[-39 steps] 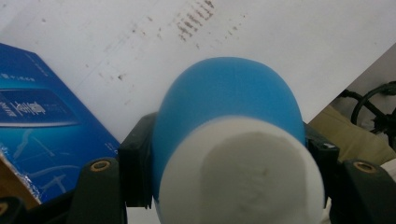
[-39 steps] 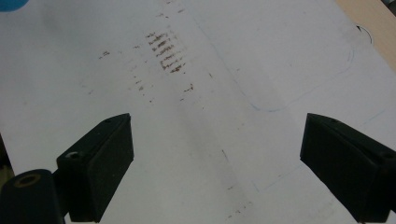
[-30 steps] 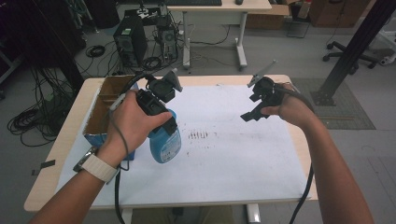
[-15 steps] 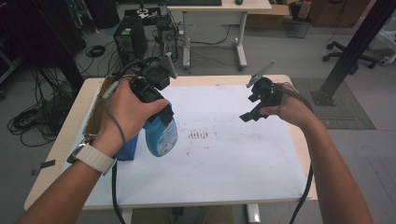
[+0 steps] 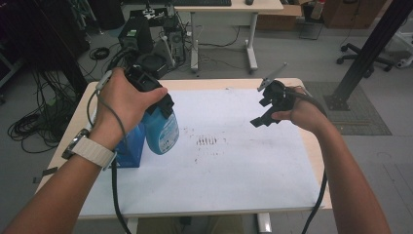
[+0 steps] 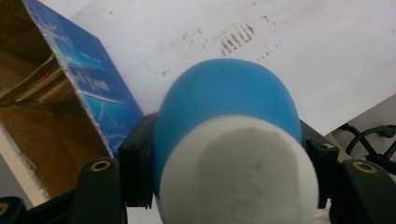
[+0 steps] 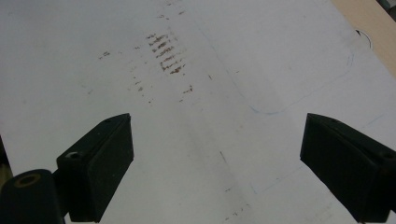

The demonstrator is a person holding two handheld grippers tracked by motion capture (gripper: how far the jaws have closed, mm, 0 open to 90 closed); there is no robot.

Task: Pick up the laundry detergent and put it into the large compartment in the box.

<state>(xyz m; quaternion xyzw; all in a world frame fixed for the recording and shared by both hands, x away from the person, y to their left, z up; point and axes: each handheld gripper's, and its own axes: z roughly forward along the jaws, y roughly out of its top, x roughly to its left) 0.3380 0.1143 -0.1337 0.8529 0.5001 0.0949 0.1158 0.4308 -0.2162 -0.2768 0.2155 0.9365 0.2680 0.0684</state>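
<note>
A blue bottle [image 5: 161,130] with a white label hangs above the left part of the counter [image 5: 234,84], clamped at its top end between the jaws of the left gripper [image 5: 163,105]; in the left gripper view the two black pads press against the sides of the bottle [image 6: 226,105], whose white-capped end fills the near foreground. Just beside it on the left stands an open blue cardboard box [image 5: 130,148], its brown inside showing in the left gripper view [image 6: 56,116], so close that box and bottle overlap when seen from above, though whether they touch cannot be told. A white sheet [image 5: 229,175] covers most of the counter, marked near its middle by a patch of short dark smudges [image 5: 207,141], which lies between the two hands. Beyond the far edge, computer cases, coiled cables and a second desk crowd the floor. The person's left hand [image 5: 124,97] wraps the gripper from above, wrist bent, a pale watch strap [image 5: 90,152] on the forearm. The right gripper [image 5: 263,113] is held well apart over the right part of the counter, tilted down toward the sheet, its jaws standing wide and holding nothing, with bare sheet and the smudges [image 7: 163,49] beneath them.
</note>
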